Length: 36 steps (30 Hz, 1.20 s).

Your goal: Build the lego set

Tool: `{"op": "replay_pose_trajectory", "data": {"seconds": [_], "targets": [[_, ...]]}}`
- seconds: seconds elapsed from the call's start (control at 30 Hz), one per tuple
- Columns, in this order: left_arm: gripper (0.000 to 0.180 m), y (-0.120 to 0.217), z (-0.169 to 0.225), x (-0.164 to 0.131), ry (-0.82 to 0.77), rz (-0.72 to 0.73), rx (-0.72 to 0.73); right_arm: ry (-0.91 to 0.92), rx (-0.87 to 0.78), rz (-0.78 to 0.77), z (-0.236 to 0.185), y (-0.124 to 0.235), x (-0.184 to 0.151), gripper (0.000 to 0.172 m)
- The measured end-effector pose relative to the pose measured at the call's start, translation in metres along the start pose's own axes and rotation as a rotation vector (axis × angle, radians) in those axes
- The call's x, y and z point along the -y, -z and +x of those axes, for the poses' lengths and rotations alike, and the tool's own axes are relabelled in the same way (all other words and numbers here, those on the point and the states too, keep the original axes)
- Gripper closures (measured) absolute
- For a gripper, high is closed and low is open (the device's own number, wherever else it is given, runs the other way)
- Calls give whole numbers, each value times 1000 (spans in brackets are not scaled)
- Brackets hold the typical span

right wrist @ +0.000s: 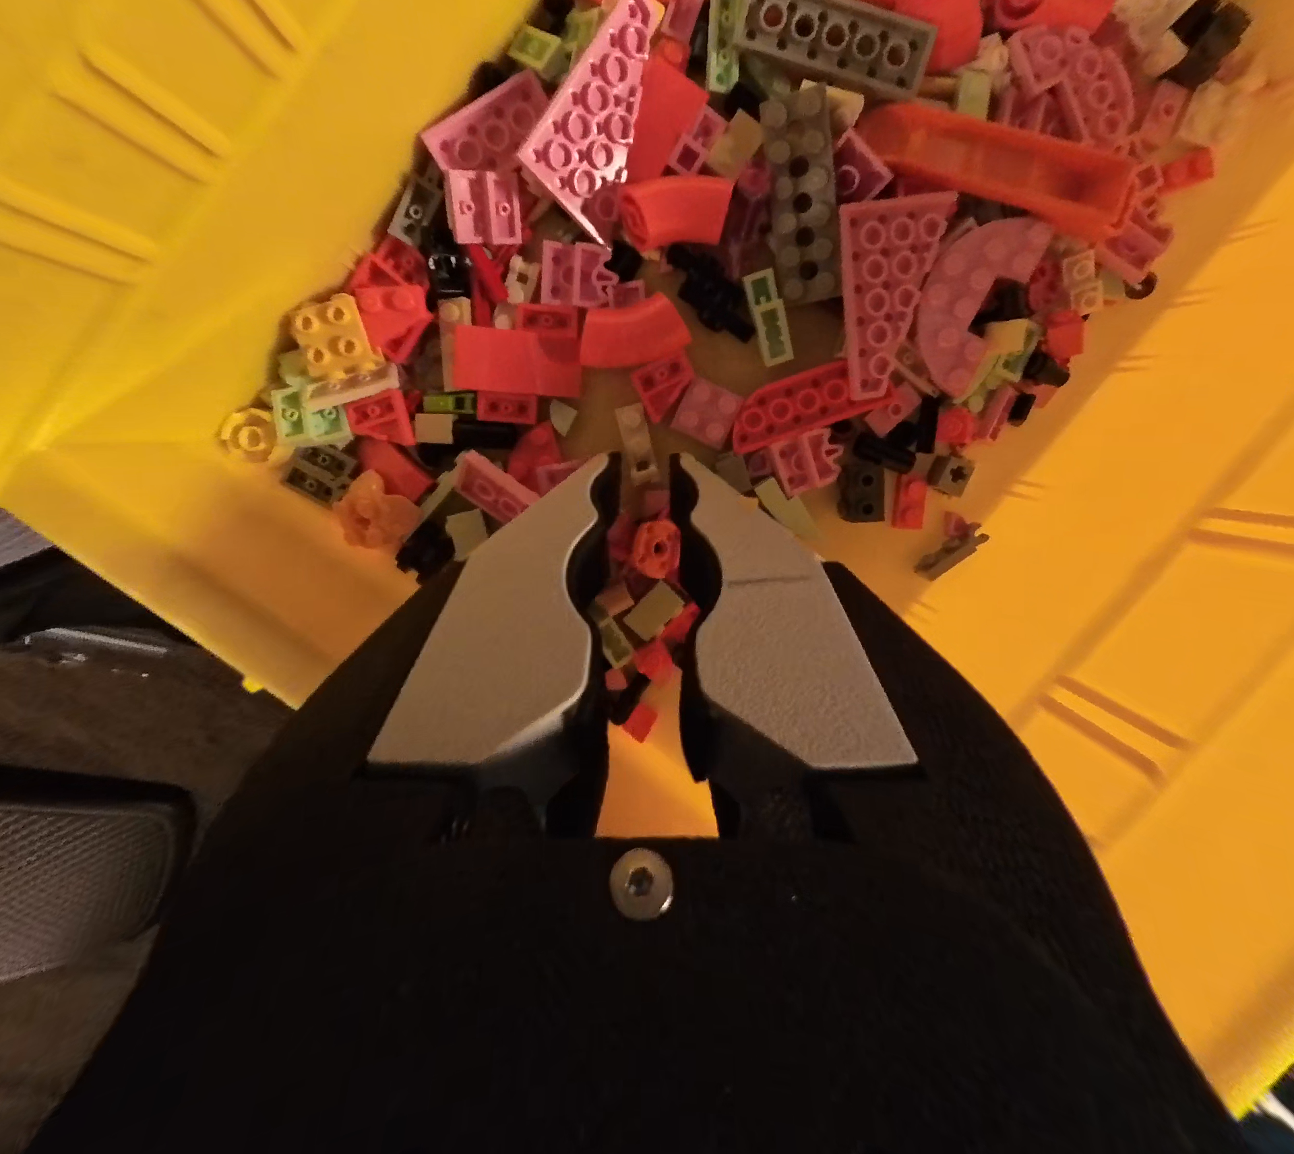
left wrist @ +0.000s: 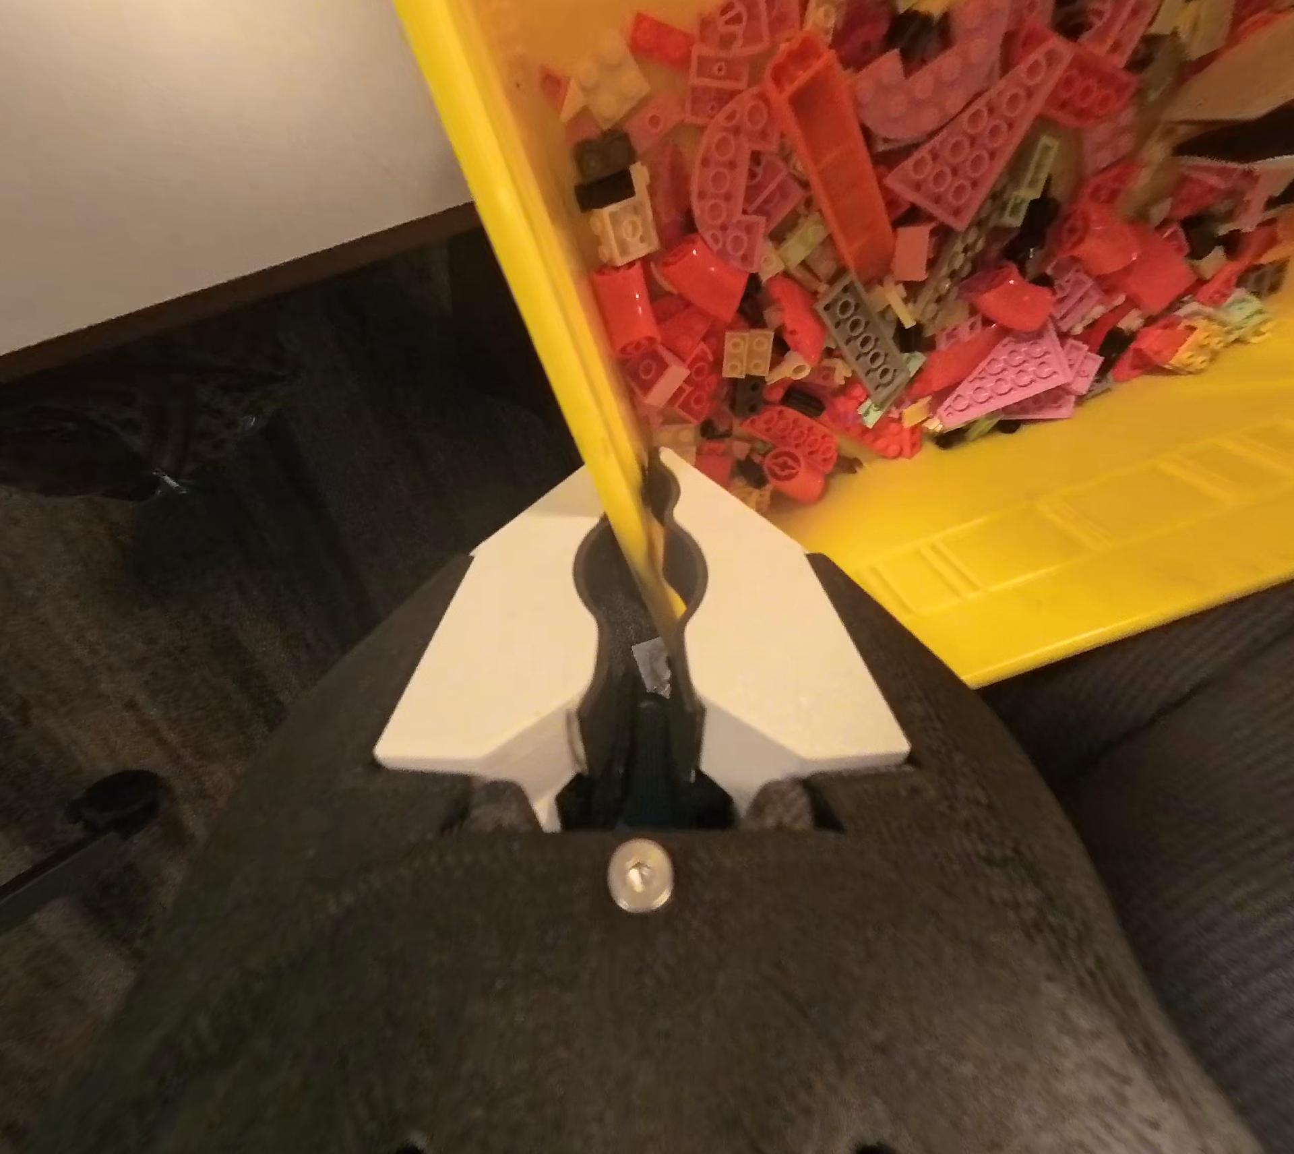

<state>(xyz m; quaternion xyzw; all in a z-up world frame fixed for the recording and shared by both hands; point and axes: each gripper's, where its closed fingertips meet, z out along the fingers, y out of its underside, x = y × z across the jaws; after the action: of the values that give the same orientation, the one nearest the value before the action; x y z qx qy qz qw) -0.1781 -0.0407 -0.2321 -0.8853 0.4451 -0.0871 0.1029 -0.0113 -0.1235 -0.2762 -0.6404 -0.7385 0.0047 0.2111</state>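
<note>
The left gripper [left wrist: 648,483] is seen clamped on the thin yellow rim [left wrist: 490,196] of the bin [left wrist: 1050,560], its white fingers [left wrist: 532,623] drawn tight together with the wall's edge running up between them. The rim is pinched near the bin's lower corner, and the gripper is angled up along the wall, one finger outside and one inside. The bin is seen tipped in this view, its ribbed yellow side spread out to the right, and dark carpet [left wrist: 210,420] and a pale wall [left wrist: 175,70] are shown off to the left.

The right gripper [right wrist: 644,476] is pointed down into the bin's interior [right wrist: 175,105], tips lowered into the near edge of the brick pile [right wrist: 770,210]. Its jaws are set only narrowly apart. A small pale brick [right wrist: 638,448] is seen standing between the tips, though whether it is pressed by the pads cannot be told. Further back between the fingers, a small red round piece [right wrist: 658,542] and loose bits are visible. Beyond the tips, pink wedge plates [right wrist: 595,119], a grey holed plate [right wrist: 833,35] and a long orange piece [right wrist: 1001,168] are heaped against the yellow walls.
</note>
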Motion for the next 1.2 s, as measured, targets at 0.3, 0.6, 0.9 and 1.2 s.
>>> {"op": "replay_pose_trajectory", "data": {"seconds": [0.3,0.6,0.9,1.2], "targets": [[177,-4,2,2,-10,7,1,6,9,22,-7,-4,7,166],[176,-9,3,1,-45,12,7,-135,-415,463,72,127,75,167],[175,-12,3,-2,-104,-3,11,-542,-472,173,248,46,-68,166],[175,-11,3,2,-97,2,13,-705,-263,-17,261,-37,-106,149]]}}
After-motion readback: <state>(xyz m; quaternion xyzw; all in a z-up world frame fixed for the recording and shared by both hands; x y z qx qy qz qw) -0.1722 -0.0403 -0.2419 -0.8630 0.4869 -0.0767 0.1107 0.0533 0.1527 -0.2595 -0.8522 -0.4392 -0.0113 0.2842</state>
